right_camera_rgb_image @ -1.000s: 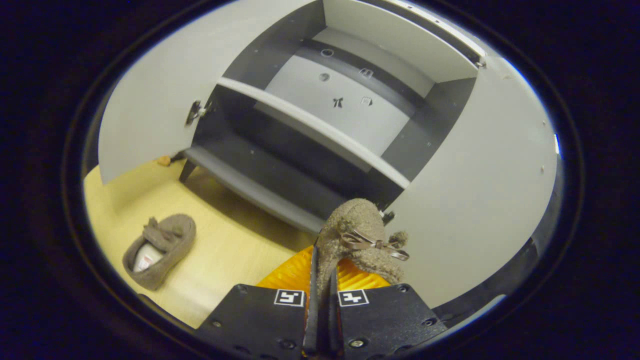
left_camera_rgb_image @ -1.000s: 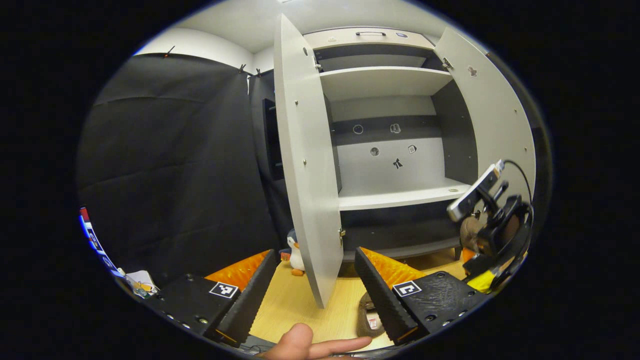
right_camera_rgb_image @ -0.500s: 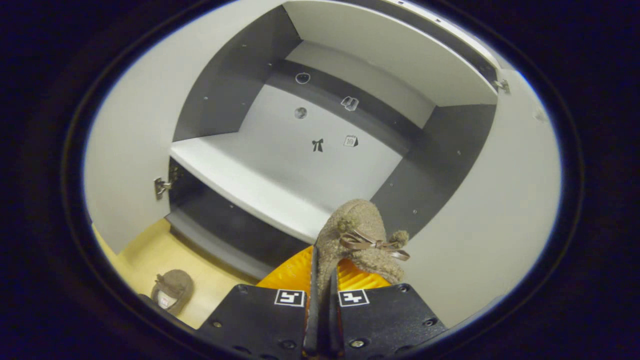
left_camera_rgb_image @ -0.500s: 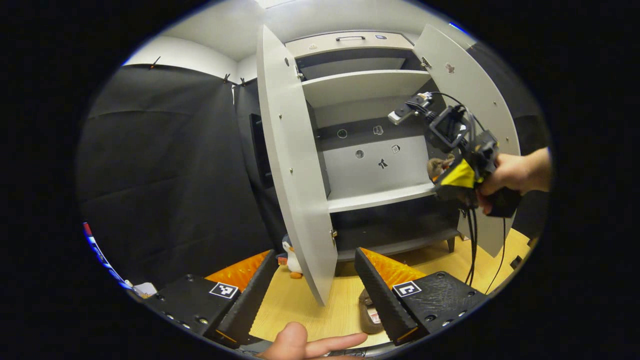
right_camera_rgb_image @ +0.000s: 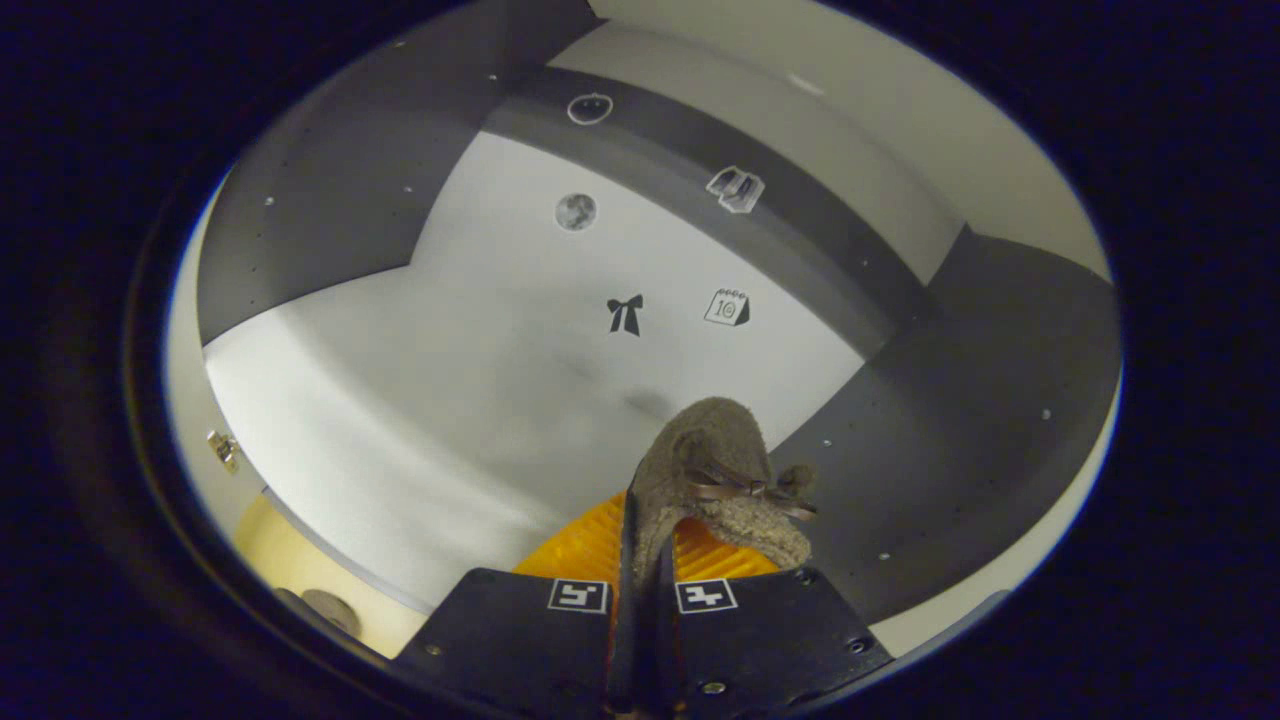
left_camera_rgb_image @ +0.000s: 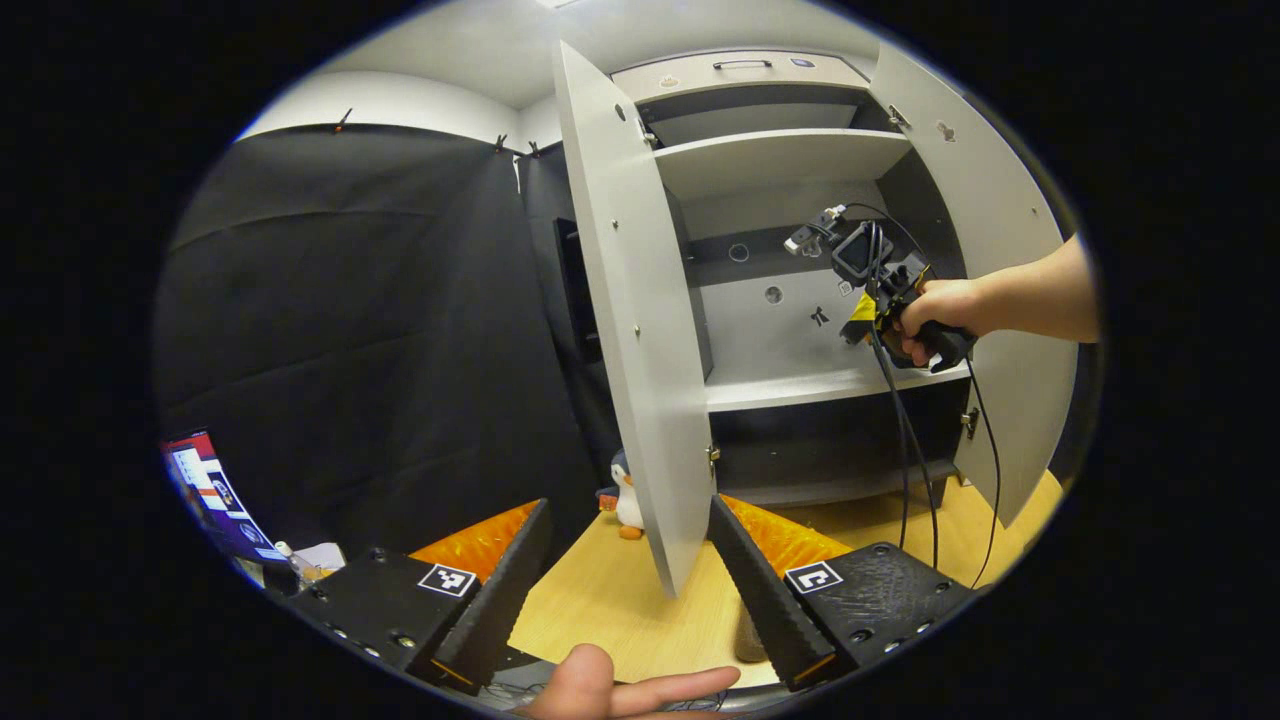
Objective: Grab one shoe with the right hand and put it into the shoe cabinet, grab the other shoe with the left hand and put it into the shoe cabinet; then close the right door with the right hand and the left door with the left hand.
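Shoe [right_camera_rgb_image: 718, 478], brown fuzzy with bow, pinched in right gripper [right_camera_rgb_image: 640, 560] over the white middle shelf [right_camera_rgb_image: 400, 400] inside cabinet [left_camera_rgb_image: 800, 160]. Back-wall stickers: bow, calendar reading 10. Left gripper [left_camera_rgb_image: 630, 560] spread, empty, near left door [left_camera_rgb_image: 640, 330].

We see the shoe cabinet [left_camera_rgb_image: 790, 160] standing with both doors swung wide: the left door [left_camera_rgb_image: 640, 330] edge-on toward us, the right door [left_camera_rgb_image: 1000, 250] angled outward. Its pale shelves sit between dark side walls, and small stickers dot the back panel. One shoe [right_camera_rgb_image: 715, 480], a fuzzy brown slipper with a ribbon bow on top, is held toe-forward above the middle shelf [right_camera_rgb_image: 400, 400], inside the cabinet opening. The other shoe [right_camera_rgb_image: 335, 612] lies on the yellow wooden floor below, barely in sight
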Motion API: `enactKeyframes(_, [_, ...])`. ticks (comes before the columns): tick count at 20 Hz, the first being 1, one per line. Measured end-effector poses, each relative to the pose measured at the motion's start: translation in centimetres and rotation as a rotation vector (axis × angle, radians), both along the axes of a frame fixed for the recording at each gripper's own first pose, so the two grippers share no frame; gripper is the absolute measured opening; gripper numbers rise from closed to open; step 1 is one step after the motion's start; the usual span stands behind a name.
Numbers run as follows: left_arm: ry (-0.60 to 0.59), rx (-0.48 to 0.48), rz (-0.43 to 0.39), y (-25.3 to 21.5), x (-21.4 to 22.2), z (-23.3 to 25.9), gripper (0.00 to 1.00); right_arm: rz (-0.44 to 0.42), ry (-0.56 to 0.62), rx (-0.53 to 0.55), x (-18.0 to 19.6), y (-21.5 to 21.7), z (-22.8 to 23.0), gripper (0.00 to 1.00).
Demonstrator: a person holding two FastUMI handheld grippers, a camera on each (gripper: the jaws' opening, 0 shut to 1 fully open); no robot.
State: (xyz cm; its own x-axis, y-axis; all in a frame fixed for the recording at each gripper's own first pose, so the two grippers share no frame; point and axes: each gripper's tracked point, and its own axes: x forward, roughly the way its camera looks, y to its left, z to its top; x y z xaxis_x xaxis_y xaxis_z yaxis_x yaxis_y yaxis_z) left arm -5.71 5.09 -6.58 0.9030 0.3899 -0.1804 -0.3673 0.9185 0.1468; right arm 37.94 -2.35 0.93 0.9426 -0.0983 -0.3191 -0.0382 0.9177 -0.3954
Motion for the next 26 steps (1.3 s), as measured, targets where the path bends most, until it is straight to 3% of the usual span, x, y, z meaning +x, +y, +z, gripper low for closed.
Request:
enactKeyframes(5, [0.027, 0.002, 0.031, -0.2, -0.2, -0.1, 0.96, 0.078, 0.065, 0.034, 0.9, 1.7, -1.8, 0.14])
enactKeyframes(10, [0.037, 0.003, 0.040, 0.1, -0.2, -0.1, 0.96, 0.049, 0.036, 0.051, 0.2, 1.6, -1.2, 0.28])
enactKeyframes(13, [0.027, 0.009, 0.030, 0.3, -0.2, 0.0, 0.96, 0.026, 0.036, 0.081, -1.1, 0.8, -1.0, 0.46])
enactKeyframes(14, [0.027, 0.009, 0.028, 0.4, -0.3, -0.1, 0.96, 0.025, 0.048, 0.083, -1.8, 0.5, -1.0, 0.46])
enactKeyframes(15, [0.025, 0.004, 0.026, 0.6, -0.5, -0.1, 0.96, 0.034, 0.045, 0.098, -2.4, 0.6, -0.7, 0.52])
enactKeyframes(17, [0.020, -0.010, 0.022, 0.7, -0.7, -0.4, 0.96, 0.063, 0.035, 0.119, -3.9, 0.6, 0.0, 0.52])
enactKeyframes(18, [0.016, -0.018, 0.018, 0.8, -0.7, -0.5, 0.96, 0.073, 0.034, 0.116, -4.9, 0.3, 0.2, 0.60])
enactKeyframes(19, [0.016, -0.024, 0.013, 0.9, -0.7, -0.6, 0.96, 0.070, 0.022, 0.115, -5.7, -0.1, 0.6, 0.60])
enactKeyframes(20, [0.015, -0.028, 0.006, 0.9, -0.7, -0.8, 0.96, 0.075, 0.007, 0.128, -6.8, -0.2, 1.1, 0.52])
enactKeyframes(23, [0.016, -0.040, -0.027, 0.7, -0.8, -1.1, 0.96, 0.097, -0.078, 0.180, -10.3, -1.0, 3.6, 0.52])
enactKeyframes(26, [0.012, -0.051, -0.069, 0.1, -1.1, -1.6, 0.96, 0.146, -0.291, 0.284, -15.6, -1.5, 8.4, 0.52])
